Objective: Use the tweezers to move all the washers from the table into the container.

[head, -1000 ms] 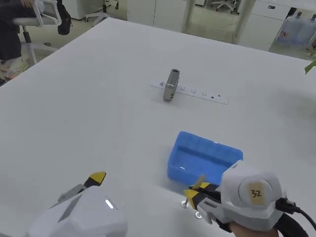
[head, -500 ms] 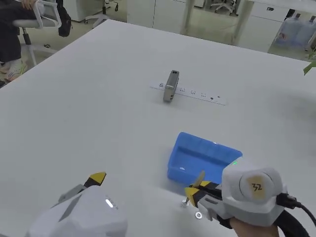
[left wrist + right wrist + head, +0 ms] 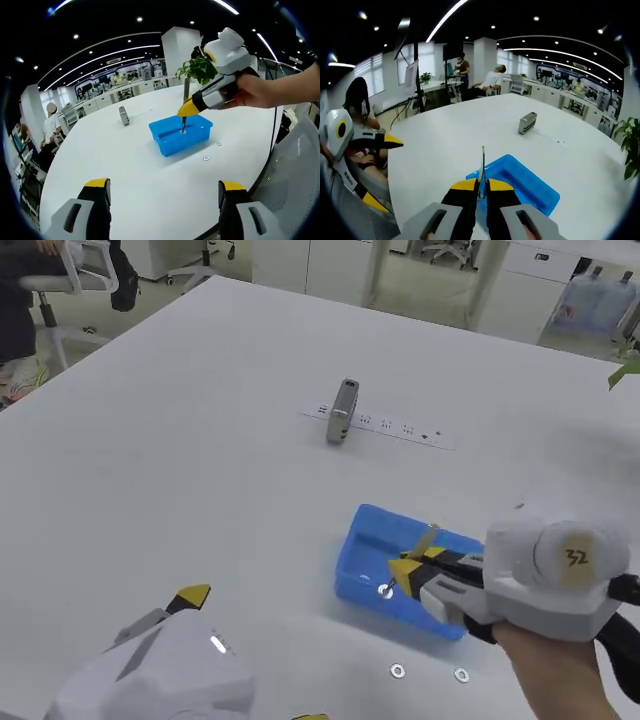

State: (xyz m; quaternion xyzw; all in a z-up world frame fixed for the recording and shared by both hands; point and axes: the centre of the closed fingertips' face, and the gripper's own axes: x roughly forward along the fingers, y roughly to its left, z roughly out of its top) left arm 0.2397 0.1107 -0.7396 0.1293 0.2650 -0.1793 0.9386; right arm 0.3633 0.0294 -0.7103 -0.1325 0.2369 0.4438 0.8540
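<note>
**Tweezers low over the blue container**

At the lower right of the head view, a hand [image 3: 545, 665] around the right gripper [image 3: 403, 570], jaws pressed together on the tweezers [image 3: 430, 538]. Tweezers slanting down and to the left, tips low over the near left part of the container [image 3: 375, 535]. At those tips, a washer [image 3: 385, 590]; pinched or already lying inside, impossible to tell. Same grip plain in the right gripper view: yellow fingertips tight on either side of the thin metal shaft, blue container just beyond. On the white table [image 3: 200, 460], just beside the container's near wall, two more washers [image 3: 397, 671], apart from each other and clear of the tweezers. At the lower left, the left gripper [image 3: 163, 186], jaws spread wide with nothing between them, well apart from the container. Farther back on the table, a power strip [image 3: 385, 426] with a grey adapter [image 3: 342, 410] upright at its left end.
</note>
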